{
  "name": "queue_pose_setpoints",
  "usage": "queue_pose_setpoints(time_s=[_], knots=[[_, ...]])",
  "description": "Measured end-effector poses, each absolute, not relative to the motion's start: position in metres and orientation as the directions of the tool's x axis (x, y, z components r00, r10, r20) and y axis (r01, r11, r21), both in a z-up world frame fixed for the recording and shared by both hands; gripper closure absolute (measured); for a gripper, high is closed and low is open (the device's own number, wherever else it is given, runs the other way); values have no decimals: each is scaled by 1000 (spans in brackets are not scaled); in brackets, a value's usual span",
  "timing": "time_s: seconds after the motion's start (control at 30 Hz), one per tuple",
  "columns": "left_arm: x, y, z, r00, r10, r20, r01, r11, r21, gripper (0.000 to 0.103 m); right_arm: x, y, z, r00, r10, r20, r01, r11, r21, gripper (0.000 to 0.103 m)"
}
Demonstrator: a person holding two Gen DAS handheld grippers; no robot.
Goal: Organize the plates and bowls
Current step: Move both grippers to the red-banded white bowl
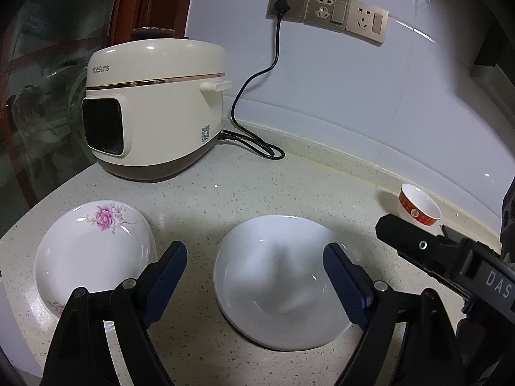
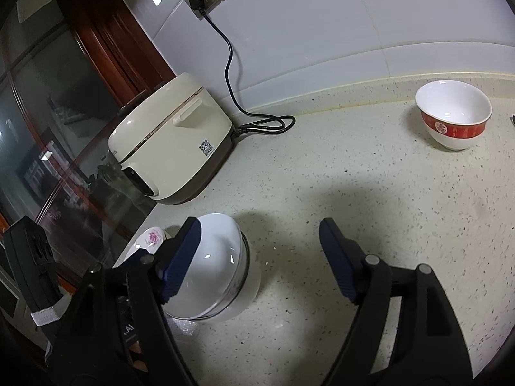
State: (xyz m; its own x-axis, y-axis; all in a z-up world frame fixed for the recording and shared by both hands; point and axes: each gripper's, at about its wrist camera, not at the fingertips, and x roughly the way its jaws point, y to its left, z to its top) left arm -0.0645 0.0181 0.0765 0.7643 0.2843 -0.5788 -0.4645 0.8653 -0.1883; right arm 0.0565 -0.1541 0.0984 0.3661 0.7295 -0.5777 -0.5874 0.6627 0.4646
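Two white plates lie side by side on the speckled counter [image 1: 257, 199] — a flowered plate [image 1: 93, 251] to the left and a plain plate [image 1: 276, 283] to its right. The left gripper [image 1: 256, 267] hangs over them with its jaws wide, holding nothing. The right gripper [image 2: 257, 251] is spread wide too — empty, above bare counter beside the plain plate. A small red-banded bowl [image 2: 454, 115] stands well apart near the wall. A cream rice cooker [image 1: 151, 109] sits behind the plates, its cord [image 1: 254, 87] plugged in.

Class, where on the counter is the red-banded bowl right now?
The red-banded bowl stands alone at the far right near the wall, well apart from the white plate.
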Motion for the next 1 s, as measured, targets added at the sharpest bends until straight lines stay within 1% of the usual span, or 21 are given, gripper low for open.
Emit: queue_pose_setpoints(time_s=[0.43, 0.63, 0.83, 0.93, 1.0], knots=[[-61, 12, 79, 766, 274, -581, -448, 876, -178, 15, 61, -159, 98, 363, 734, -575, -561, 664, 494, 20], [-54, -3, 84, 775, 251, -580, -412, 897, -162, 15, 69, -171, 101, 384, 731, -564, -522, 675, 521, 20], [-37, -36, 93, 791, 187, -583, -317, 939, -129, 16, 80, -196, 112, 440, 724, -532, -475, 690, 546, 20], [-22, -57, 94, 784, 118, -610, -240, 963, -123, 15, 90, -220, 117, 495, 703, -511, -423, 709, 564, 18], [-12, -71, 94, 775, 94, -624, -202, 974, -105, 15, 98, -237, 119, 529, 683, -503, -378, 721, 582, 18]])
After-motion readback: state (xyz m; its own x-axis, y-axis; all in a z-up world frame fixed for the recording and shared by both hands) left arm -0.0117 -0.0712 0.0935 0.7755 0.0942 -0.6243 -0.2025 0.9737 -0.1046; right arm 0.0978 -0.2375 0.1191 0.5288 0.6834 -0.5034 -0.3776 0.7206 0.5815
